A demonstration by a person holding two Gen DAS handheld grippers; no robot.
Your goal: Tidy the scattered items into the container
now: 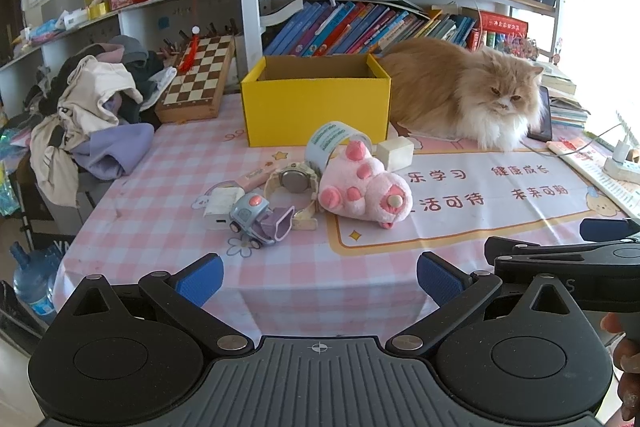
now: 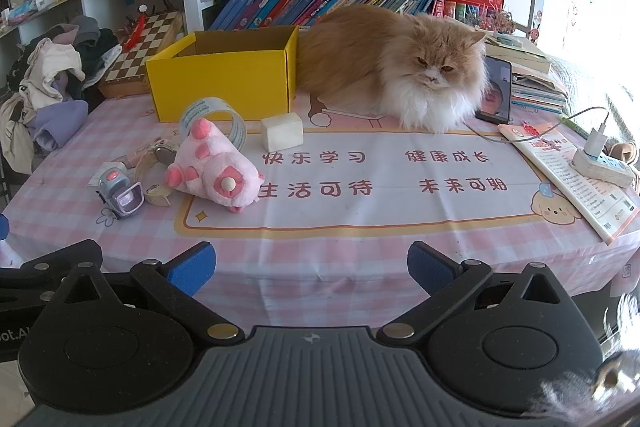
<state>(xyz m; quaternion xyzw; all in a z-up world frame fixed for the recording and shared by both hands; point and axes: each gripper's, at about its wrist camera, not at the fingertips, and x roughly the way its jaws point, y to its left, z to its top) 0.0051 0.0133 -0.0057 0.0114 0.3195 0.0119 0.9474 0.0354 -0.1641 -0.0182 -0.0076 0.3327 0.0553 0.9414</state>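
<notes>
With both claws, left gripper (image 1: 318,281) and right gripper (image 2: 310,267), spread wide and empty at the near table edge, best to reach for the pink plush toy (image 2: 214,169) left of centre, then lift clear into the yellow box (image 2: 224,75) beyond, well away from the cat (image 2: 400,67).

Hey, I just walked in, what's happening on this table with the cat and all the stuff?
A person holds two grippers at the near table edge, both open and empty: the left gripper and the right gripper. Nothing has been picked up. The pink plush toy, tape roll, white block, wristwatch, toy robot car and white charger lie scattered in front of the open yellow box. A long-haired orange cat lies right beside the box.
</notes>
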